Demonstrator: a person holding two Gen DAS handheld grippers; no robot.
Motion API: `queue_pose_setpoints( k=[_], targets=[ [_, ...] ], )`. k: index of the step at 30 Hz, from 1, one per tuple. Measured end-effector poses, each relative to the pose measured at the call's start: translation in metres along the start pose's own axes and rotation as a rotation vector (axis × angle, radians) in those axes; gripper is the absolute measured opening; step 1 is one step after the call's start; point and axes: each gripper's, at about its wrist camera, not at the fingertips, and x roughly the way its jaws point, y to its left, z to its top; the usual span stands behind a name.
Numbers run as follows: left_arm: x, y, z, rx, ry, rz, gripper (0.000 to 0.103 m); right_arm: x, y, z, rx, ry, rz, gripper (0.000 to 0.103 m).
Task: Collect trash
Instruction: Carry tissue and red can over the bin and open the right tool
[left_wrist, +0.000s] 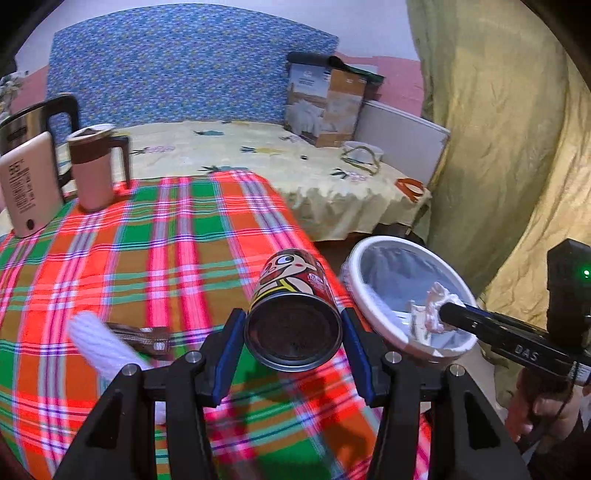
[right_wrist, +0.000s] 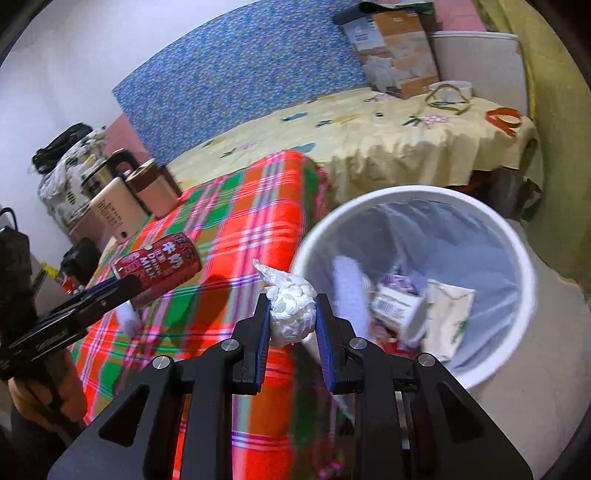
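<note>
My left gripper (left_wrist: 293, 328) is shut on a red milk can (left_wrist: 293, 306) with a cartoon face, held lying on its side above the plaid tablecloth (left_wrist: 147, 258). The same can (right_wrist: 159, 267) shows at the left of the right wrist view. My right gripper (right_wrist: 291, 317) is shut on a crumpled white tissue (right_wrist: 291, 314), just left of the white trash bin (right_wrist: 369, 210). That bin (left_wrist: 356, 258) holds a liner and several pieces of packaging. In the left wrist view the tissue (left_wrist: 437, 308) hangs over the bin's opening. A brown wrapper (left_wrist: 144, 338) and a white ribbed thing (left_wrist: 99, 341) lie on the cloth.
A pink and brown mug (left_wrist: 94, 166), a pink power bank (left_wrist: 31, 184) and a steel kettle (left_wrist: 26, 125) stand at the table's far left. Behind is a bed with a yellow sheet (left_wrist: 258, 155), a cardboard box (left_wrist: 325, 103) and orange tape (left_wrist: 410, 186). A yellow curtain (left_wrist: 509, 129) hangs right.
</note>
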Motion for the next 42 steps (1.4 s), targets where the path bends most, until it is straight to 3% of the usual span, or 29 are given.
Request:
queue_pose_setpoints(
  k=[10, 29, 40, 42],
  targets=[
    [0.024, -0.058, 0.007, 0.064, 0.027, -0.1, 0.054, -0.011, -0.047, -0.001, 0.077, -0.023, -0.102, 0.025],
    [0.083, -0.115, 0.006, 0.151, 0.137, -0.18, 0.054, 0.0, -0.08, -0.003, 0.102, 0.042, -0.155, 0.029],
    [0.101, -0.122, 0.008, 0.131, 0.182, -0.212, 0.055, -0.004, -0.083, -0.003, 0.087, 0.04, -0.172, 0.04],
    [0.098, -0.121, 0.009, 0.13, 0.176, -0.218, 0.055, -0.007, -0.082, -0.004, 0.083, 0.033, -0.169, 0.046]
  ],
)
